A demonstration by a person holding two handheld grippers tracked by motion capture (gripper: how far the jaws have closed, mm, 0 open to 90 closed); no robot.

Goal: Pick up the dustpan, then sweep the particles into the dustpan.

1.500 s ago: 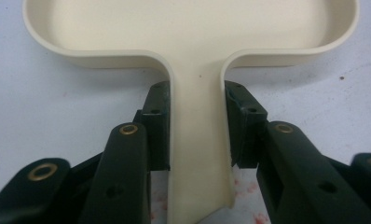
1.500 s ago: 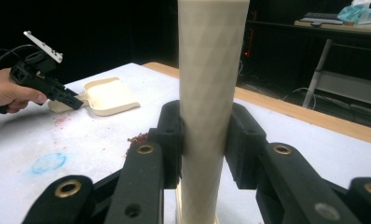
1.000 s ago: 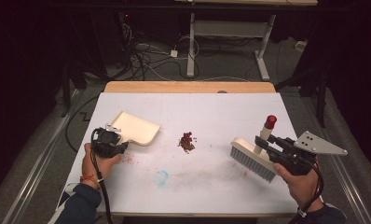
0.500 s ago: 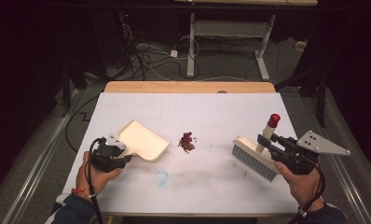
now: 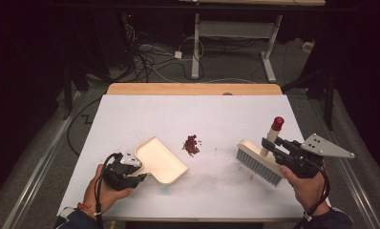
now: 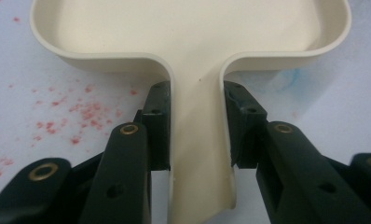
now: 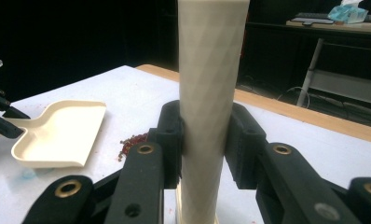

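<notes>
A small heap of red crumbs is seen near the middle of the white table. To the left of the heap, a cream dustpan is laid flat, its handle clamped between the jaws of the left gripper. To the right of the heap, a cream brush with a red-tipped handle is stood bristles-down, its handle squeezed by the right gripper.
</notes>
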